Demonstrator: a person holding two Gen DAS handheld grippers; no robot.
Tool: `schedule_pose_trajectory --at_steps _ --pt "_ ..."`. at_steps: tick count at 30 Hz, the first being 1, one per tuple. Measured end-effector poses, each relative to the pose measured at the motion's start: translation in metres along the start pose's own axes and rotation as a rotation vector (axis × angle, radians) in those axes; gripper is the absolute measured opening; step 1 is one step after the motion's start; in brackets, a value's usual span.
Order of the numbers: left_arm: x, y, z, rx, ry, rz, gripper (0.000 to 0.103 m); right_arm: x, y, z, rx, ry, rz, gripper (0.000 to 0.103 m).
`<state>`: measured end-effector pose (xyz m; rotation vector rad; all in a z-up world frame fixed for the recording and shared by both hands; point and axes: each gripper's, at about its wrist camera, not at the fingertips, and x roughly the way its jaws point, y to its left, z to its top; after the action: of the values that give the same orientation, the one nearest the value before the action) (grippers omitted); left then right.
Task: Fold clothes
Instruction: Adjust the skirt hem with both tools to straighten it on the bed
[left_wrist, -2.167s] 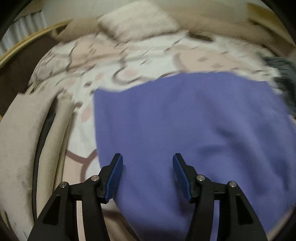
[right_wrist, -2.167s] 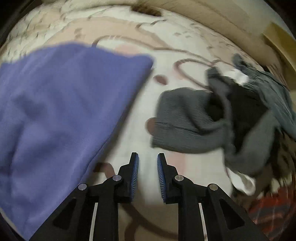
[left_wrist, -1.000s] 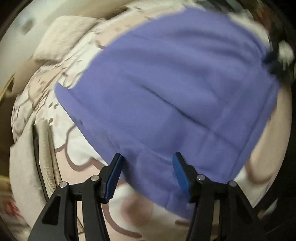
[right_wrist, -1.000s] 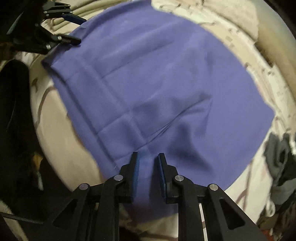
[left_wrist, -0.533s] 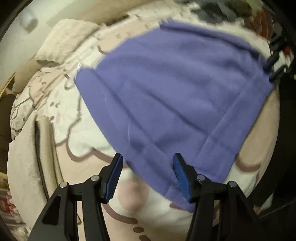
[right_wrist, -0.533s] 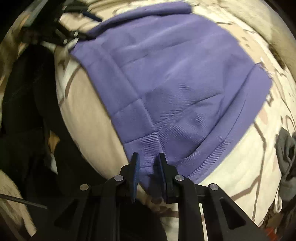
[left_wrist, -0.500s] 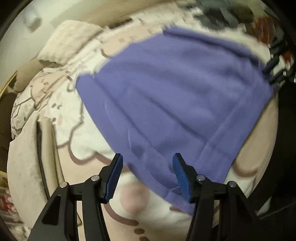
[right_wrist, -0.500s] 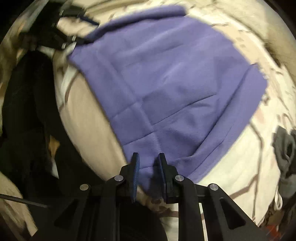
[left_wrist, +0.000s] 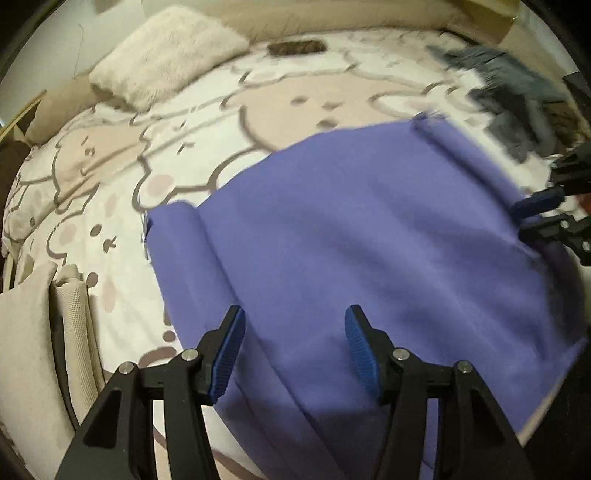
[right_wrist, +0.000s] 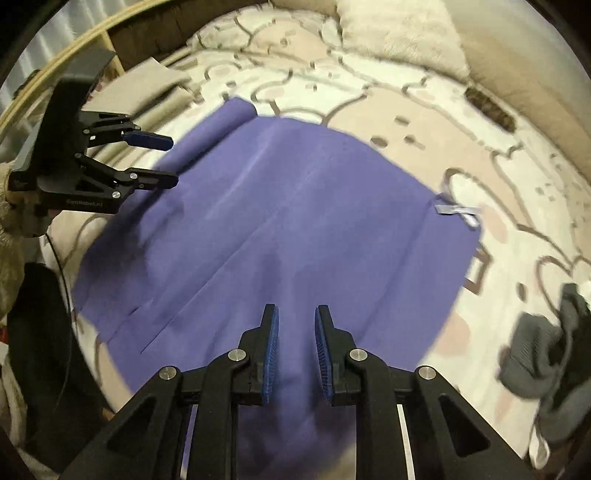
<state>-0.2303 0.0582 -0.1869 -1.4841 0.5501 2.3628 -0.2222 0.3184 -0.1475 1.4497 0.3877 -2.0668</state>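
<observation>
A purple garment (left_wrist: 369, 240) lies spread flat on a bed with a cartoon-print cover (left_wrist: 258, 110). Its far left corner is rolled over (right_wrist: 229, 118), and a small white label (right_wrist: 454, 211) sticks out at its right edge. My left gripper (left_wrist: 293, 347) hovers wide open over the garment's near left part, with nothing between its fingers; in the right wrist view the left gripper (right_wrist: 171, 160) stands at the cloth's left edge. My right gripper (right_wrist: 295, 347) is over the near hem, its jaws a narrow gap apart with purple cloth showing between them. The right gripper (left_wrist: 539, 214) sits at the garment's right edge.
A heap of grey and dark clothes (right_wrist: 539, 354) lies on the bed right of the garment. A fluffy cream pillow (left_wrist: 166, 66) is at the head. Folded beige items (left_wrist: 74, 325) lie at the left edge. A small dark object (left_wrist: 295, 47) rests far back.
Both cameras have swung up toward the head of the bed. The garment now lies flatter and wider, with its far left corner rolled. Both grippers' jaw gaps are unchanged.
</observation>
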Motion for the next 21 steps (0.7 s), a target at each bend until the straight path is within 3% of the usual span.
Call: schedule_pose_trajectory --at_steps 3,5,11,15,19,21 --pt "0.019 0.016 -0.006 0.011 0.050 0.105 0.056 0.033 -0.016 0.005 0.026 0.068 -0.032 0.020" --pt "0.016 0.026 -0.013 -0.017 0.045 0.120 0.056 0.041 -0.034 0.000 0.060 0.093 -0.091 0.020" --pt "0.008 0.057 -0.034 -0.102 0.029 0.167 0.062 0.010 -0.102 -0.046 0.281 0.010 -0.131 0.020" --pt "0.002 0.078 -0.048 -0.159 0.018 0.199 0.066 -0.004 -0.136 -0.080 0.413 0.008 -0.183 0.020" --pt "-0.004 0.097 -0.061 -0.215 0.004 0.225 0.066 -0.030 -0.128 -0.104 0.457 -0.053 -0.186 0.020" --pt "-0.020 0.090 -0.064 -0.221 -0.042 0.181 0.066 -0.042 -0.106 -0.106 0.399 -0.083 -0.167 0.020"
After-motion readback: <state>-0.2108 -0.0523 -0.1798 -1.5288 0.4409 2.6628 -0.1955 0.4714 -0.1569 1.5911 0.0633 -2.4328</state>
